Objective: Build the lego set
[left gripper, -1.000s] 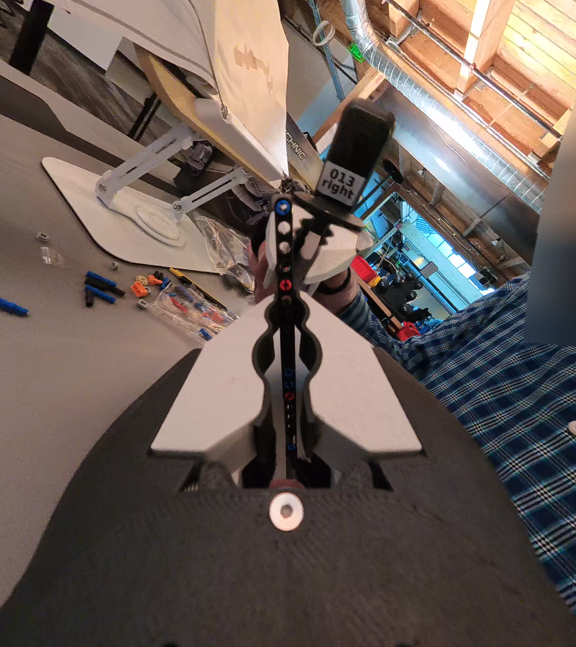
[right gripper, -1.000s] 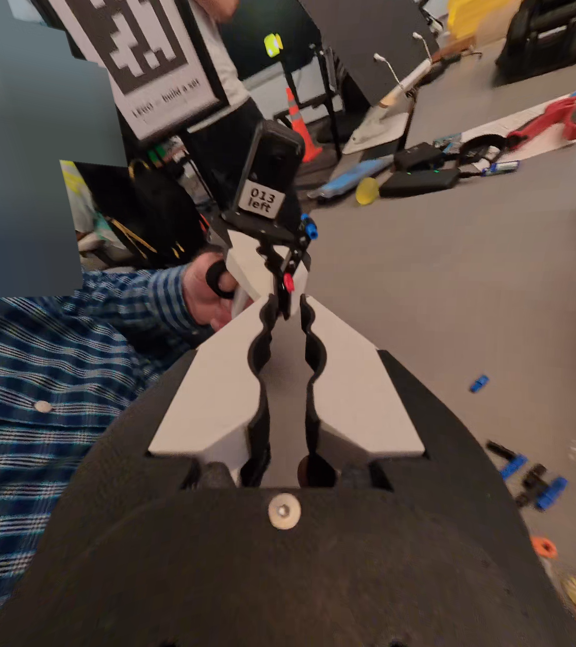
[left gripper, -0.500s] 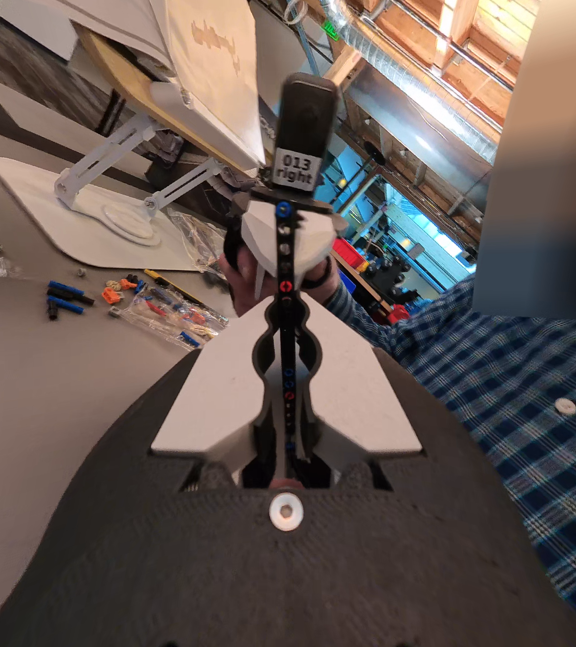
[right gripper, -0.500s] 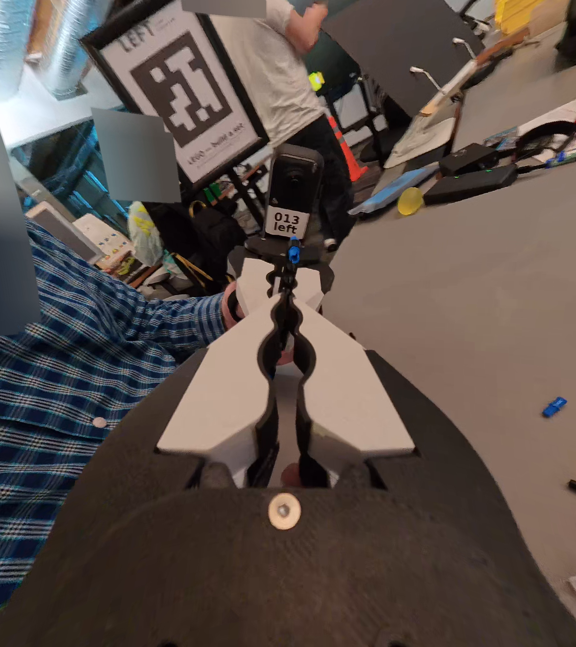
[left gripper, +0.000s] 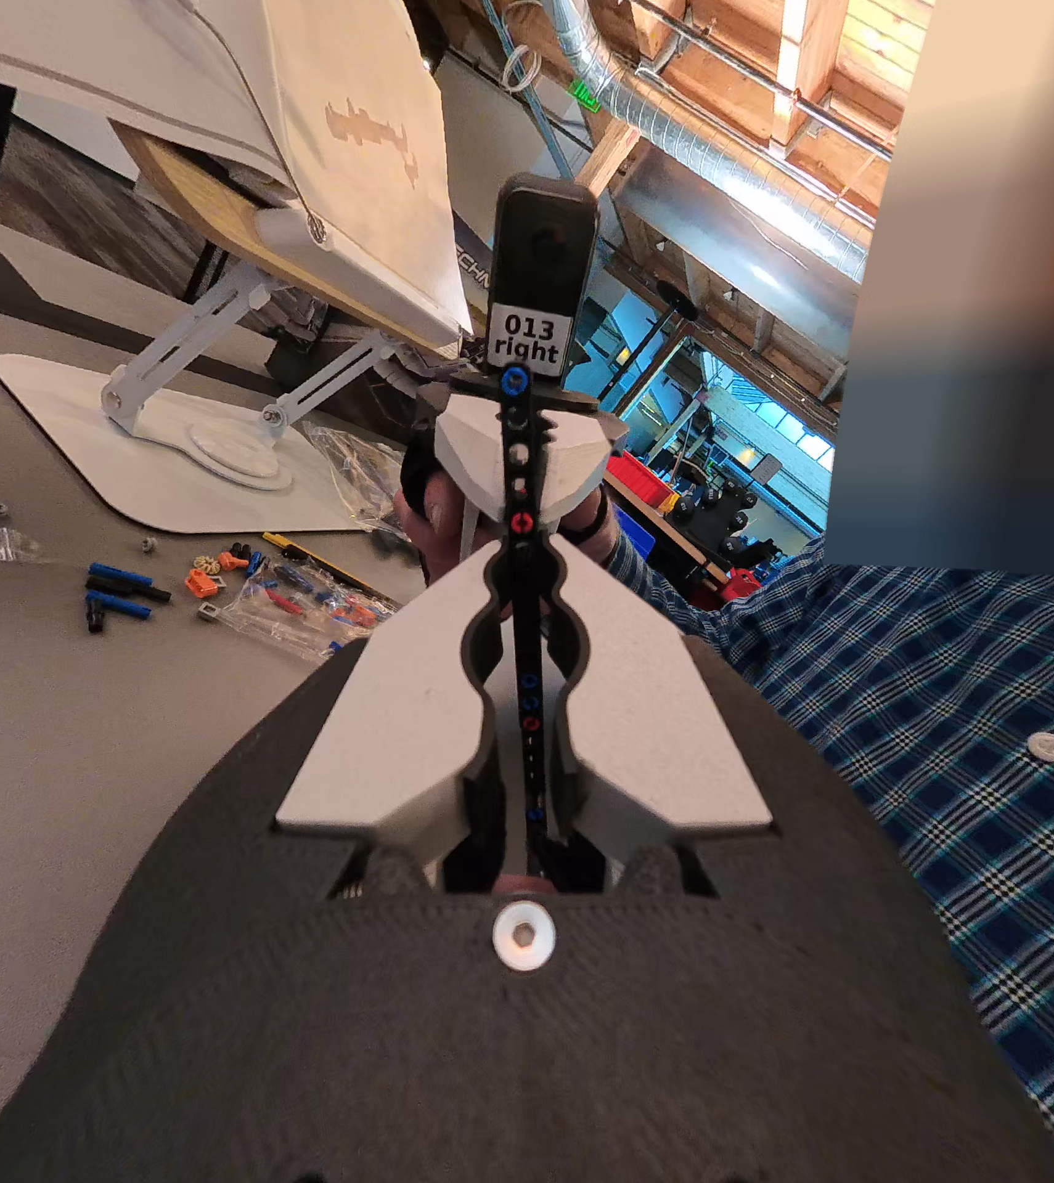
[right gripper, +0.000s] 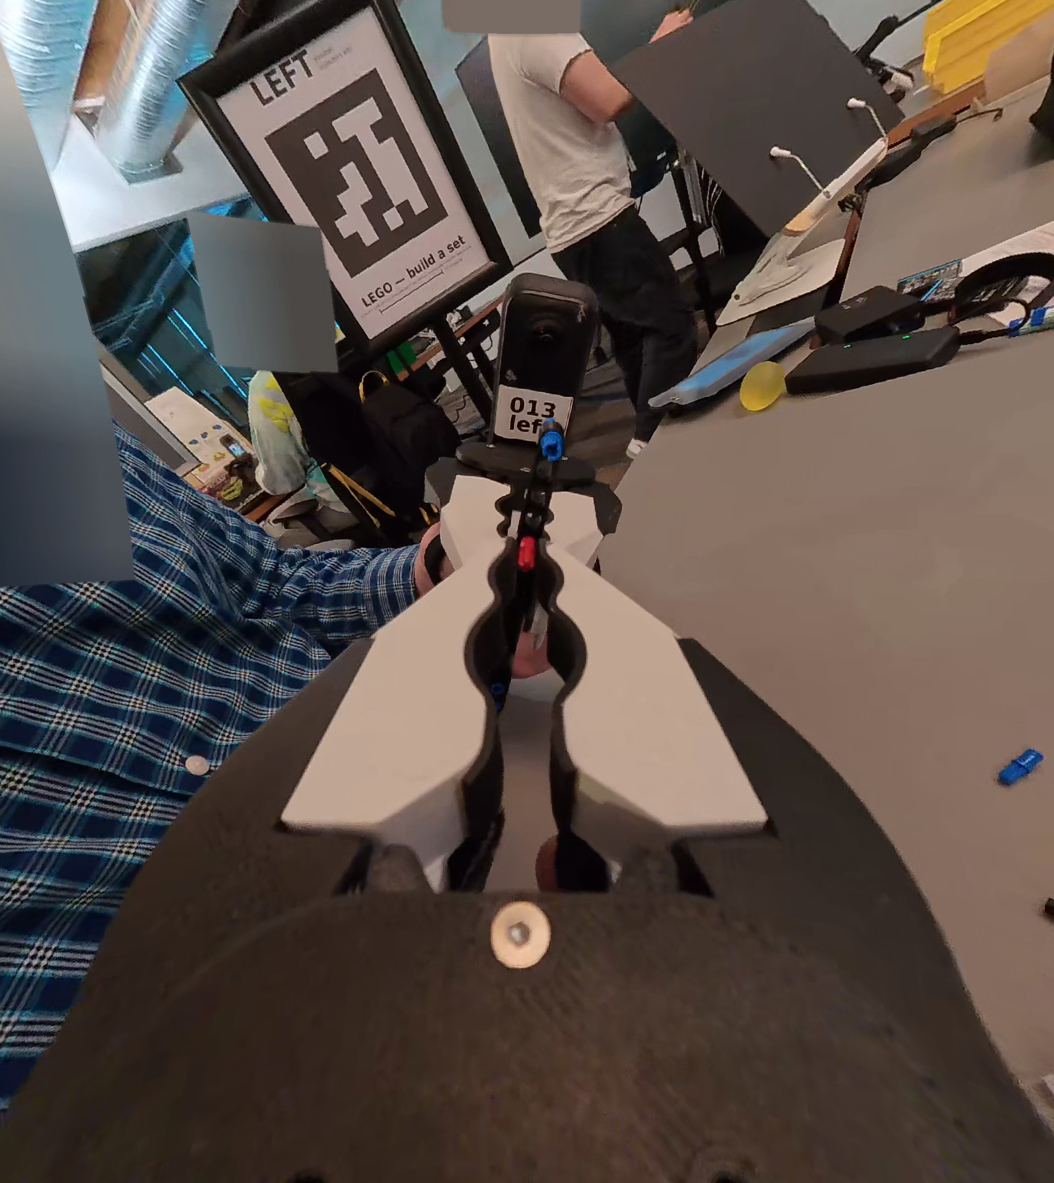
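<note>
A long black lego beam (left gripper: pixel 527 640) with blue and red pins stands upright between my two grippers, which face each other above the grey table (left gripper: pixel 63 768). My left gripper (left gripper: pixel 526 550) is shut on it just below a red pin (left gripper: pixel 521 523); a blue pin (left gripper: pixel 513 381) sits at the beam's top. My right gripper (right gripper: pixel 524 563) is closed on the same beam (right gripper: pixel 515 614) at its red pin (right gripper: pixel 526 554). The right gripper also shows in the left wrist view (left gripper: pixel 521 474), and the left gripper in the right wrist view (right gripper: pixel 527 518).
Loose blue, black and orange pieces (left gripper: pixel 121 592) and a clear bag of parts (left gripper: pixel 300 608) lie on the table near a white booklet stand (left gripper: pixel 178 448). More blue pieces (right gripper: pixel 1019 766) lie on the right. A plaid sleeve (left gripper: pixel 928 768) is close. A sign (right gripper: pixel 345 173) and a standing person (right gripper: pixel 575 160) are behind. My left and right fingertips are right by each other.
One second ago my right gripper was open just short of the beam; it has since moved in and closed around it. My left gripper has kept its hold throughout.
</note>
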The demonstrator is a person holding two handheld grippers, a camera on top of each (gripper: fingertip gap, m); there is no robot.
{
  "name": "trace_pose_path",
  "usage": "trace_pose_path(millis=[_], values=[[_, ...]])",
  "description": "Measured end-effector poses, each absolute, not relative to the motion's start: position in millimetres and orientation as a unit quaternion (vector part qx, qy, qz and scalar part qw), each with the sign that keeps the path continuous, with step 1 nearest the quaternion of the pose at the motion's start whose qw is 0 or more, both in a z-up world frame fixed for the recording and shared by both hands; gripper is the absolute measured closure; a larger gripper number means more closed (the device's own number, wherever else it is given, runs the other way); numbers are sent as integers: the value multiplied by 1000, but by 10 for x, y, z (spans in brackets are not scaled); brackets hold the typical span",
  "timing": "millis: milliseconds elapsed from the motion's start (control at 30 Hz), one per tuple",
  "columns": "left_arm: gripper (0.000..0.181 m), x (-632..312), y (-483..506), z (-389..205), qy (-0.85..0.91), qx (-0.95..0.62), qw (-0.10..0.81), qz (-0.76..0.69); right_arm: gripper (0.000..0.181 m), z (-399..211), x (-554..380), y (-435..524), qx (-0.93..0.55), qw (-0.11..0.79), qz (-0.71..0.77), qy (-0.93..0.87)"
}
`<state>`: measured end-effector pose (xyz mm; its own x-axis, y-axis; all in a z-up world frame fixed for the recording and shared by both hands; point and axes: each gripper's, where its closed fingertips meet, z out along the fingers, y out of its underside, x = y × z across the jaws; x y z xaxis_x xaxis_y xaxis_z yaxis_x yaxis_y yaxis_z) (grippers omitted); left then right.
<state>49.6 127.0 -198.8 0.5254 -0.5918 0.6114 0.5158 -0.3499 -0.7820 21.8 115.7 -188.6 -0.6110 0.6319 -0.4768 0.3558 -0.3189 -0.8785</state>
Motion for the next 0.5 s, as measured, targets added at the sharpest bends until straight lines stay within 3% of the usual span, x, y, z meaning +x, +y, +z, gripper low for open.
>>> trace_pose_path(millis=[500], values=[[176,536,1254,-1910,40,-657,603,-450,181,-1819,280,1135,-423,118,685,-581]])
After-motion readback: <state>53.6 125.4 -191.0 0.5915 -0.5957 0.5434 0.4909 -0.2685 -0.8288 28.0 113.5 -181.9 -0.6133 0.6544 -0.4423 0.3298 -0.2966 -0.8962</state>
